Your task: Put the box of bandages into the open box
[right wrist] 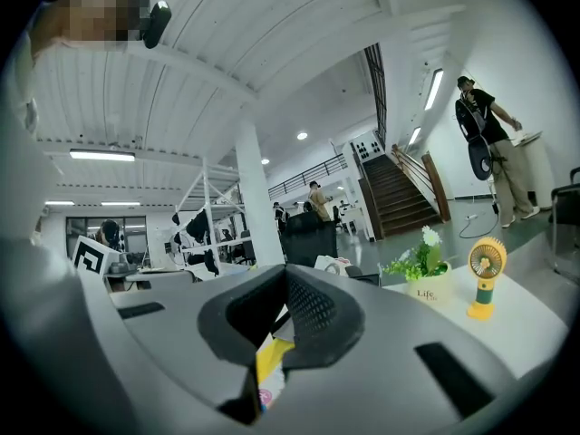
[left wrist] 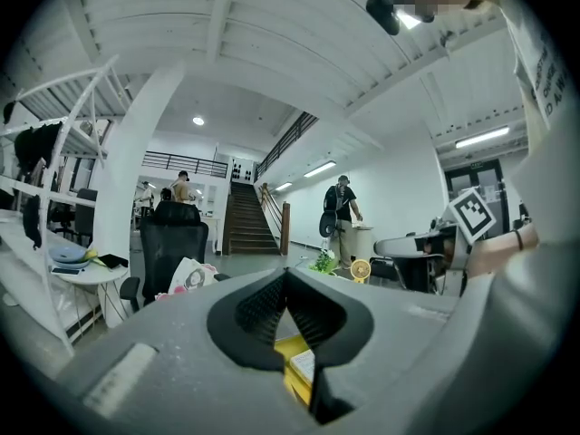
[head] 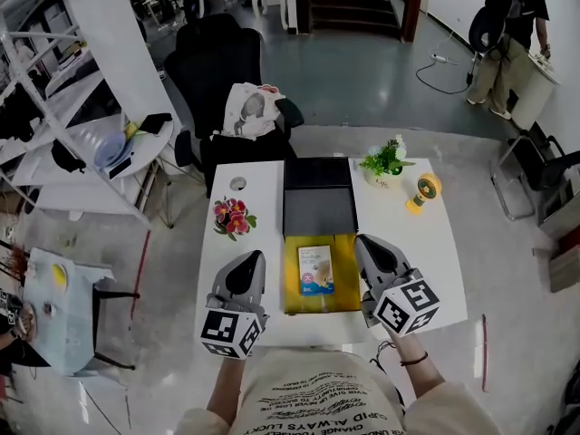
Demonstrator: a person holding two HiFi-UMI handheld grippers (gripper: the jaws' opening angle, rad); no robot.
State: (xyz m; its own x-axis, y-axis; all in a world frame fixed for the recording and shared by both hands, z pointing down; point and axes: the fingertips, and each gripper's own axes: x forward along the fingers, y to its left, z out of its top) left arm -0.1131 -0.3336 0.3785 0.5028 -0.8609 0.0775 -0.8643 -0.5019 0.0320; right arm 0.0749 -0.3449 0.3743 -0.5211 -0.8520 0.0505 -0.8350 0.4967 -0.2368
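Left gripper (head: 251, 259) and right gripper (head: 365, 243), jaws together and empty, flank the box of bandages (head: 315, 270), lying lengthwise toward the open box (head: 317, 214), perhaps nearer the right.

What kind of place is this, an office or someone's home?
Probably a large open office or lab hall: a wide staircase, a black office chair and white metal shelving stand around the white table.
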